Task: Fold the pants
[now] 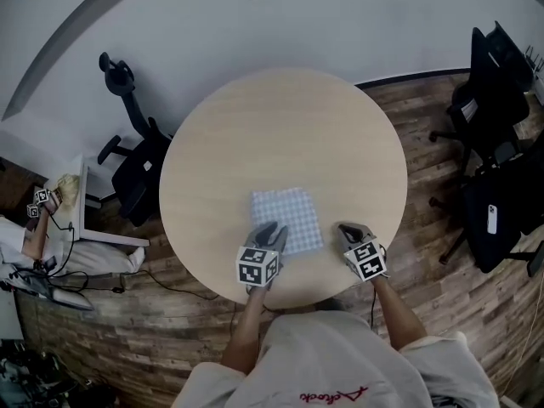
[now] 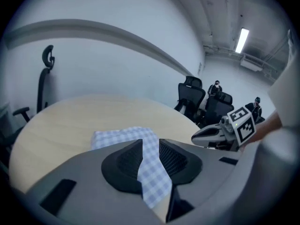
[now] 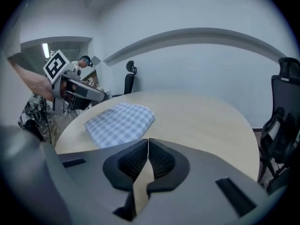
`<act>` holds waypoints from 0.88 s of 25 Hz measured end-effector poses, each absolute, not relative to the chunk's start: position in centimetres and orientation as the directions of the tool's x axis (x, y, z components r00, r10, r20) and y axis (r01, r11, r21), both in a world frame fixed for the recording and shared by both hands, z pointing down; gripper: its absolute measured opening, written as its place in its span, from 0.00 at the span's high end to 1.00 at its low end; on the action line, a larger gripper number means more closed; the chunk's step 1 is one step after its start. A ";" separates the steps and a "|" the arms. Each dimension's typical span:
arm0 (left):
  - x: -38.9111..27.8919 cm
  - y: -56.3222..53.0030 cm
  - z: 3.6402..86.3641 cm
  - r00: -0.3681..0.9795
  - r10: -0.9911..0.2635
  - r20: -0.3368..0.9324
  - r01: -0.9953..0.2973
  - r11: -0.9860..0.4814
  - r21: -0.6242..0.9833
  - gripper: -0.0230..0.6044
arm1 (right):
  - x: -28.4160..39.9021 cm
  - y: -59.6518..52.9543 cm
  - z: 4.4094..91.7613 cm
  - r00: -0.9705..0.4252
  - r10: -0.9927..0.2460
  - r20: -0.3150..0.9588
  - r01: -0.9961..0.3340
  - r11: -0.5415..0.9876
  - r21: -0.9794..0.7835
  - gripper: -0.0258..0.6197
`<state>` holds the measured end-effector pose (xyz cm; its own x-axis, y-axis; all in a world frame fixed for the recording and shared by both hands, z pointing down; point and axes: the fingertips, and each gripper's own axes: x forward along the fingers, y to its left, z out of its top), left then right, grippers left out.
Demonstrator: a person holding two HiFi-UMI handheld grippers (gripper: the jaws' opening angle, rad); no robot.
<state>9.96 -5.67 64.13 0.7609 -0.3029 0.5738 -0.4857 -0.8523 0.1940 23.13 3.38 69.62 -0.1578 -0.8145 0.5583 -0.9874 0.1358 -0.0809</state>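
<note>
Checked blue-and-white cloth, the pants, lies folded into a small square on the round pale-wood surface, toward its near edge. Head view: left hand-held gripper sits at the near left corner of the pants, tips over the cloth; right hand-held gripper is just beside the pants' right edge, over bare wood and apart from the fabric. One office chair stands left of the surface, with dark chairs at right on a plank floor. Left gripper view: left hand-held gripper is released, its jaws parted with a clear gap. The pants show through that gap and spread beyond it. The cloth seems to lie below the pads rather than pinched by them, though contact at the near edge is hard to judge. The right hand-held gripper is in sight to the right, low over the surface. Right gripper view: right hand-held gripper is clenched, tips meeting, with nothing between them and only bare surface beneath. The pants lie ahead and left, flat, the left hand-held gripper at their far left side.
</note>
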 end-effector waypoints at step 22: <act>-2.4 0.3 60.8 0.830 -0.375 0.413 -0.478 -0.860 0.179 0.91 | 10.4 6.7 60.9 -0.146 -0.914 0.378 -0.988 0.117 -0.099 0.92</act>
<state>-2.42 0.29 60.77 0.8299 -0.3752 0.4130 -0.4780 -0.8599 0.1794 10.39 6.66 60.91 -0.1458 -0.9142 0.3781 -0.9882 0.1166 -0.0993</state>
